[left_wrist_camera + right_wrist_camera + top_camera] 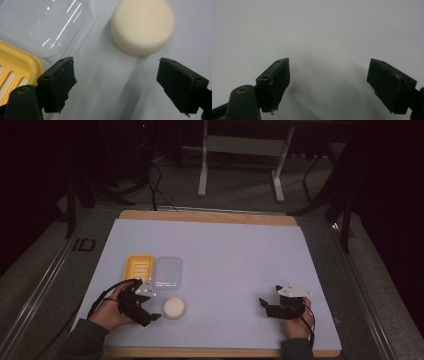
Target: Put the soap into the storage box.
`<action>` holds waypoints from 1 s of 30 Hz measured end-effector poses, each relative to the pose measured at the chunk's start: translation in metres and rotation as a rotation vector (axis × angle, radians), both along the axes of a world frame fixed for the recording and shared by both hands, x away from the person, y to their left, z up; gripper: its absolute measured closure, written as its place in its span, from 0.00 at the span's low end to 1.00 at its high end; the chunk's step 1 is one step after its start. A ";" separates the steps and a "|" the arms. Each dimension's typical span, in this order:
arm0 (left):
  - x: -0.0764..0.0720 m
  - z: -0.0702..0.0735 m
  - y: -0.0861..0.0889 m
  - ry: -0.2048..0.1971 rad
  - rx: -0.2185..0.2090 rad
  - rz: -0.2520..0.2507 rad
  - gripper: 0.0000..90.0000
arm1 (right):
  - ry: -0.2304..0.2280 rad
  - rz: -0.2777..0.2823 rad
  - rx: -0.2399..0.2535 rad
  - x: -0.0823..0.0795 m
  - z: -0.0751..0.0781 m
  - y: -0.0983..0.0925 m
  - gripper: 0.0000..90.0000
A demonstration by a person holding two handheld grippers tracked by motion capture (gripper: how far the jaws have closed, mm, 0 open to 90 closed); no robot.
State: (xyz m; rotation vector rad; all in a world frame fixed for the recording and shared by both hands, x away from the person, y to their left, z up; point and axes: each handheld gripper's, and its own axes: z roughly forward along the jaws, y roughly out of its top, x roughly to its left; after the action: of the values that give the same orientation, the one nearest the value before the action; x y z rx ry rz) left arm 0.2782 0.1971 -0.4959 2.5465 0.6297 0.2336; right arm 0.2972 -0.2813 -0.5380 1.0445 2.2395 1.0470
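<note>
soap (175, 308) before lid (168, 272), tray (138, 268) left

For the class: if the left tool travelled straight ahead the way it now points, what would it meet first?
Most likely the round cream soap bar, which lies just ahead of the open left tool, slightly to one side. The clear lid sits off the line.

Left gripper (116, 82) has its jaws spread wide over the pale mat (110, 82), nothing between them. The round cream soap bar (143, 26) sits up at about 1 o'clock, clear plastic lid (43, 25) at 11, and the yellow slotted soap dish (15, 67) pokes in around 9.
</note>
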 end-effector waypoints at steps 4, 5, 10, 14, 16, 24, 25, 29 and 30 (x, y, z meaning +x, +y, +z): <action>0.002 0.000 -0.004 0.005 0.001 -0.014 0.17 | -0.001 0.003 -0.003 0.000 0.000 0.000 0.20; 0.002 0.000 -0.005 0.003 0.002 -0.013 0.17 | 0.000 0.002 -0.001 0.000 0.000 0.000 0.20; 0.003 0.000 -0.009 0.008 0.007 -0.030 0.17 | -0.002 0.006 -0.004 0.000 0.000 0.001 0.20; 0.004 -0.001 -0.011 0.011 0.002 -0.034 0.17 | -0.003 0.009 -0.008 0.000 0.000 0.001 0.20; 0.004 -0.001 -0.013 0.013 -0.001 -0.033 0.17 | -0.003 0.010 -0.006 0.000 0.000 0.001 0.20; 0.006 -0.002 -0.018 0.020 -0.003 -0.050 0.17 | -0.002 0.014 -0.011 0.000 0.000 0.001 0.20; 0.006 -0.002 -0.019 0.022 -0.005 -0.053 0.17 | -0.001 0.015 -0.012 0.000 0.000 0.002 0.21; 0.007 -0.003 -0.022 0.029 -0.006 -0.064 0.17 | -0.001 0.018 -0.015 0.000 0.000 0.002 0.21; 0.007 -0.003 -0.022 0.030 -0.005 -0.070 0.17 | -0.001 0.018 -0.014 0.000 0.000 0.002 0.21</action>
State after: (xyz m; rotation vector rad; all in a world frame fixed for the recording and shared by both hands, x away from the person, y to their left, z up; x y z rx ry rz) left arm 0.2848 0.1747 -0.4986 2.5667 0.5510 0.1696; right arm 0.2970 -0.2797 -0.5384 1.0187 2.2563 1.0375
